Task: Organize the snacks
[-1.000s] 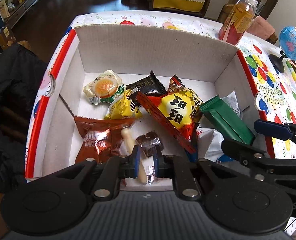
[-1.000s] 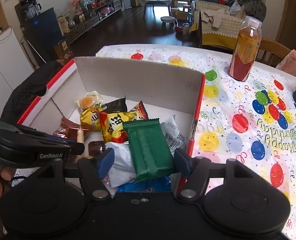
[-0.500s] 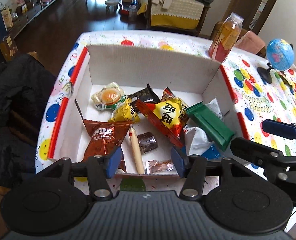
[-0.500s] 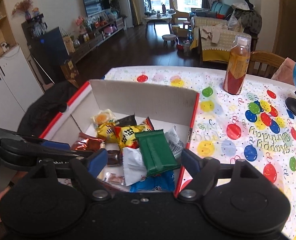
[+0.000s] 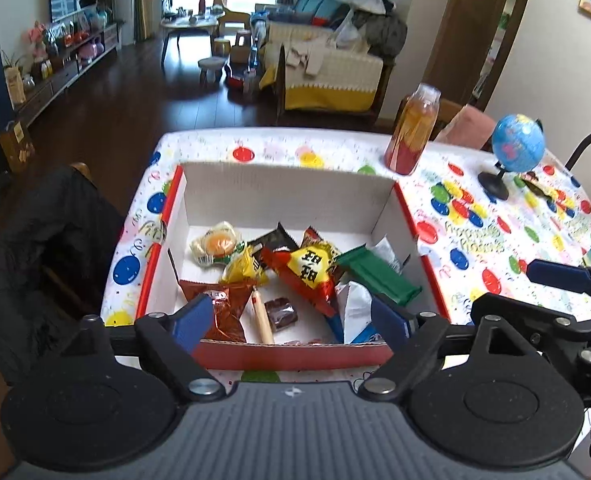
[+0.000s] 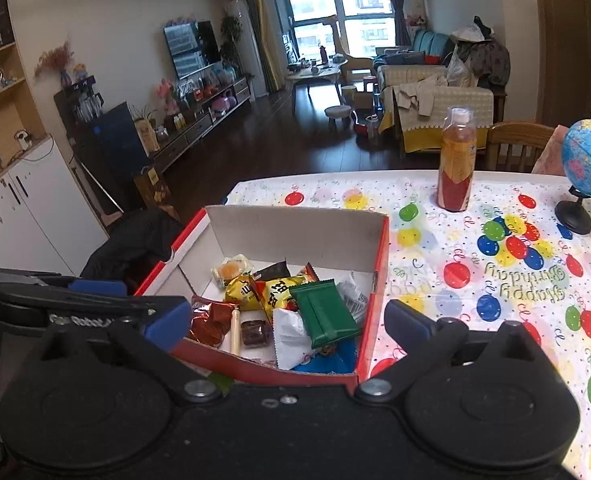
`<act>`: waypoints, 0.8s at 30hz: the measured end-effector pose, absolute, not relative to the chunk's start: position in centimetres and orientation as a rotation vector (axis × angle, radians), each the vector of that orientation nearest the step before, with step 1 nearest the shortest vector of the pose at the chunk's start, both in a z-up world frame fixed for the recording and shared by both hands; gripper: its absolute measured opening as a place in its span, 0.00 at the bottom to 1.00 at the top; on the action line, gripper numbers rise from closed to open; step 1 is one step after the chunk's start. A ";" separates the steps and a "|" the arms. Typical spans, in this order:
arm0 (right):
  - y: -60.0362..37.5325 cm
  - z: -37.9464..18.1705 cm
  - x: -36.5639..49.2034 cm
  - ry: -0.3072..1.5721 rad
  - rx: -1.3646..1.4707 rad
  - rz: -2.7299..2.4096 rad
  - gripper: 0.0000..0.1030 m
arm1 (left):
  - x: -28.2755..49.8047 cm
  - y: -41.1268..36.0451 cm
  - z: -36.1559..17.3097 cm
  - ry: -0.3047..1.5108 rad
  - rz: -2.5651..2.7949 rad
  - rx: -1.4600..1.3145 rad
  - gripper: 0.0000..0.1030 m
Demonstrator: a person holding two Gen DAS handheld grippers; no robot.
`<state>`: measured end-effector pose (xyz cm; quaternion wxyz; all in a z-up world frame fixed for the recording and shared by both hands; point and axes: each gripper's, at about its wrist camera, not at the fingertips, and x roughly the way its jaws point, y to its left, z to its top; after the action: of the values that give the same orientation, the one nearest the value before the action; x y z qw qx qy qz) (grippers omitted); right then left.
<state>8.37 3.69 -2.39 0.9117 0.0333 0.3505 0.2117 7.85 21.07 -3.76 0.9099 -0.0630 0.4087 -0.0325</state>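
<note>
Left gripper (image 5: 291, 318): black frame, blue pads; jaws opening, released, nothing between them; it hangs above the box's near wall.
Right gripper (image 6: 286, 321): same build; jaws opening, spread wide, gripping nothing; above the box's near right corner.
Box (image 5: 291, 188): open cardboard carton, white inside, red outside, on the near left of the table.
Table (image 5: 495, 236): covered with a white cloth printed with coloured balloons.
Snacks: all inside the box. Green flat wrapper (image 5: 379, 272) at right, red-and-yellow packet (image 5: 307, 270) in the middle, brown foil bag (image 5: 223, 308) near left, pale sausage stick (image 5: 262, 316) beside it, small dark brown sweet (image 5: 280, 312) just right of the stick, orange jelly cup (image 5: 216, 243) far left.
Bottle (image 5: 413, 130): clear plastic, orange drink, upright beyond the box.
Globe (image 5: 515, 150): small, blue, on a black stand, far right.
</note>
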 end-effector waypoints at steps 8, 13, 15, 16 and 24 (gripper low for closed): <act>3.1 -1.8 6.4 0.674 0.099 0.440 1.00 | 5.2 20.8 -1.5 0.773 -0.082 -0.120 0.99; 3.1 -1.3 4.9 0.640 0.104 0.437 1.00 | 3.4 20.5 -0.5 0.748 -0.044 -0.098 0.99; 3.1 -1.1 4.4 0.638 0.108 0.443 1.00 | 2.6 20.4 -0.2 0.735 -0.034 -0.095 0.99; 3.2 -1.1 4.3 0.636 0.105 0.440 1.00 | 2.3 20.3 0.0 0.730 -0.030 -0.101 0.99; 3.3 -0.8 3.5 0.607 0.093 0.422 1.00 | 0.8 20.3 0.4 0.695 0.027 -0.121 0.99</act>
<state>3.55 3.32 -0.80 0.9315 0.0455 0.2964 0.2060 0.83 20.31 0.44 0.9384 -0.0590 0.3401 0.0134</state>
